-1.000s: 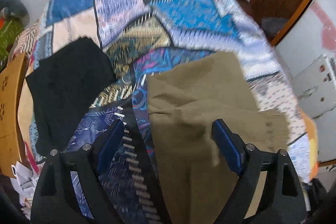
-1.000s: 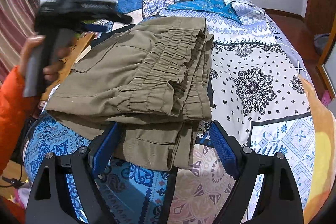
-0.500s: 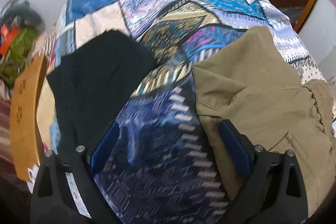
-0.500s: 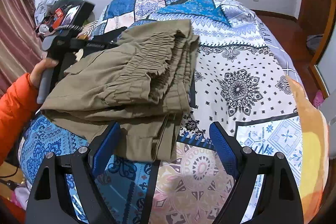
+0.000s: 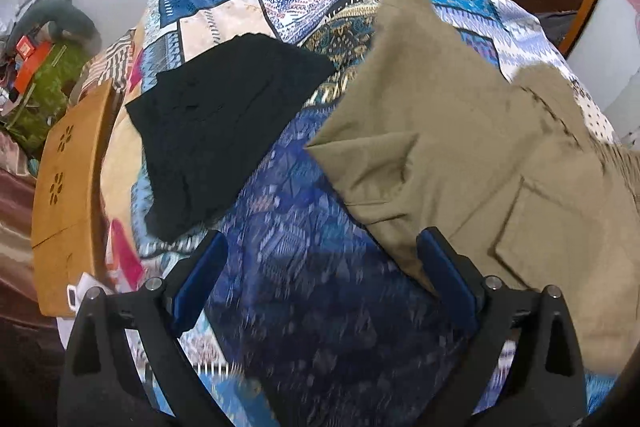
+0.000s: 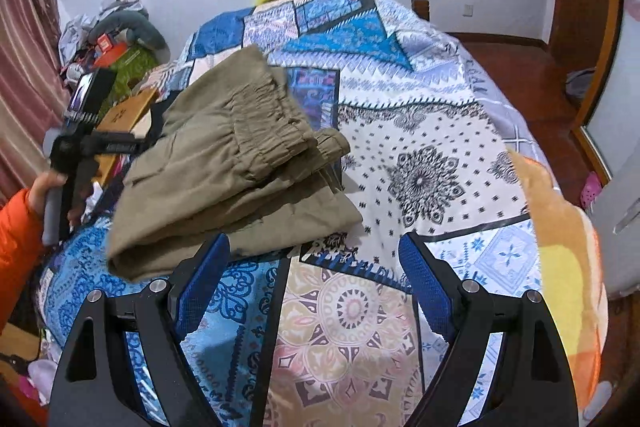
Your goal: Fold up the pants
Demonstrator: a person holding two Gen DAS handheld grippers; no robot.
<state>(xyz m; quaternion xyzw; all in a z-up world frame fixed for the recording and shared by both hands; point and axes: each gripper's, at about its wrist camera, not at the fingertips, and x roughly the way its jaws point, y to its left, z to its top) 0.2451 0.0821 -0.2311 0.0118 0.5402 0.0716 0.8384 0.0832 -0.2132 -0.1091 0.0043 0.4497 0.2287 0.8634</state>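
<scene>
The khaki pants [image 6: 236, 163] lie folded in a thick stack on the patterned bedspread [image 6: 420, 131], elastic waistband on top. In the left wrist view the pants [image 5: 472, 155] fill the right side. My left gripper [image 5: 324, 267] is open and empty, held above the bedspread just left of the pants. It also shows in the right wrist view [image 6: 92, 143], held by a hand in an orange sleeve at the pants' left edge. My right gripper [image 6: 314, 267] is open and empty, just in front of the pants' near edge.
A folded black garment [image 5: 224, 123] lies on the bed left of the pants. A wooden board [image 5: 68, 187] stands at the bed's left edge. Clutter [image 6: 112, 43] is piled by the wall at the far left. A wooden door [image 6: 584, 7] is at the right.
Both grippers have drawn back from the pants. The left gripper swung left, so the pants shifted right in its view. The right gripper lifted and pulled back; the folded stack rests free.
</scene>
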